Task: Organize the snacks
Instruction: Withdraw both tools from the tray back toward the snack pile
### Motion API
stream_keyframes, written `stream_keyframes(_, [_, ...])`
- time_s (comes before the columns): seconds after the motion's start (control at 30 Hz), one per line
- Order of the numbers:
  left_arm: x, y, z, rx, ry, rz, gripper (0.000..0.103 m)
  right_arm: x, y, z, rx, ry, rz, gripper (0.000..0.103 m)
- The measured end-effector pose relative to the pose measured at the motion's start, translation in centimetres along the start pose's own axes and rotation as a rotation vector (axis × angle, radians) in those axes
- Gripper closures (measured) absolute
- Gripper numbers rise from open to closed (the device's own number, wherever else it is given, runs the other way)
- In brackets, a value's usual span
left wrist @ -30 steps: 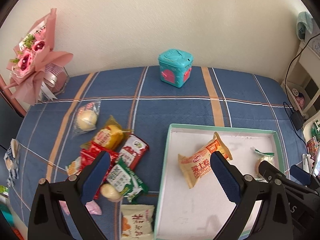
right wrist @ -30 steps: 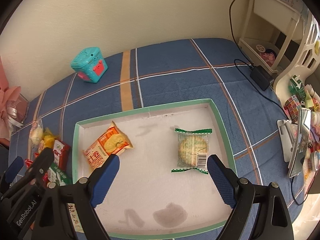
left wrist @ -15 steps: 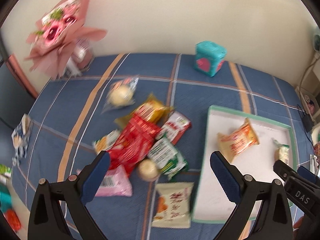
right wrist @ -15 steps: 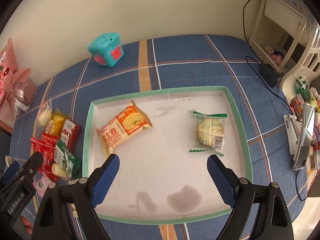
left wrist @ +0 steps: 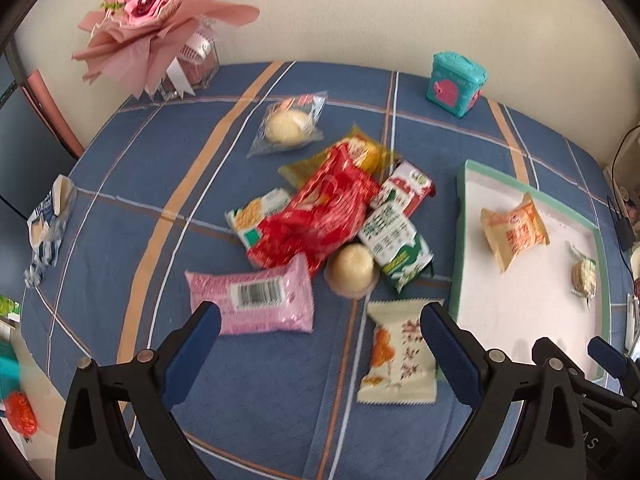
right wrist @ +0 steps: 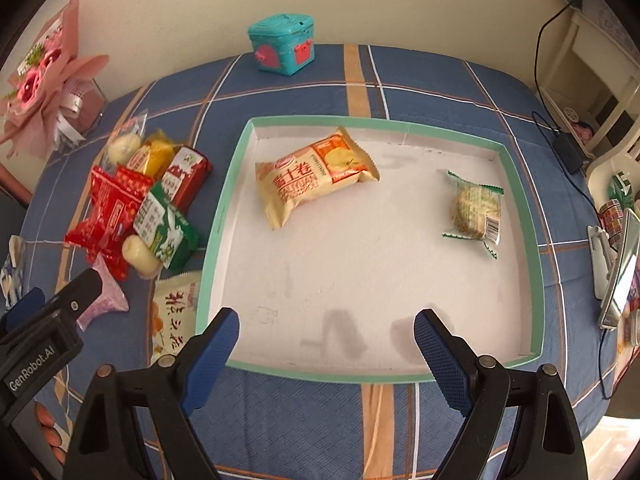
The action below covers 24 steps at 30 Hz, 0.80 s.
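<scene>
I hover left gripper [left wrist: 320,330] over snack pile, jaws apart, empty. Right gripper [right wrist: 326,330] also apart, empty, above tray [right wrist: 224,208]. Next: lower onto pink packet [left wrist: 250,300] just ahead, clamp.

Soft, even daylight fills both views, bright but without glare. Strong fisheye bending curves the blue plaid cloth [left wrist: 120,216] and darkens the corners. The left view shows slight motion blur; faint grey shadows lie in the white green-rimmed tray [right wrist: 536,264].
</scene>
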<state>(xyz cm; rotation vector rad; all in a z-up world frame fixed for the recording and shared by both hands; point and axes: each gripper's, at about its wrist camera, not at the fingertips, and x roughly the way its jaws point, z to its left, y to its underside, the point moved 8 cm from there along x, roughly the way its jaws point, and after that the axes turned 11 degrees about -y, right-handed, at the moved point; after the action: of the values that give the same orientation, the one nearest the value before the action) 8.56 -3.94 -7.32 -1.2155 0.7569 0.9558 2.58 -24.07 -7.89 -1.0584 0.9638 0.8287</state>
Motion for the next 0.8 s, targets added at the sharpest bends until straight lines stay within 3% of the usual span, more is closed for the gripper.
stream_keyframes(0.13, [0.6,0.6,1.7,-0.038,-0.004,0.022,0.003,0.3,0.9,1.2,-0.004,-0.022,0.011,0.012])
stream_keyframes(0.53, [2.7,1.4,6.8,-0.216,-0.045,0.094,0.003,2.7,1.8,8.8,-0.068,-0.219,0.057,0.013])
stream_keyframes(0.8, [4.5,1.5,7.2,-0.235,-0.056,0.144,0.003,4.7,1.7,11.6,-0.107,-0.250,0.091,0.023])
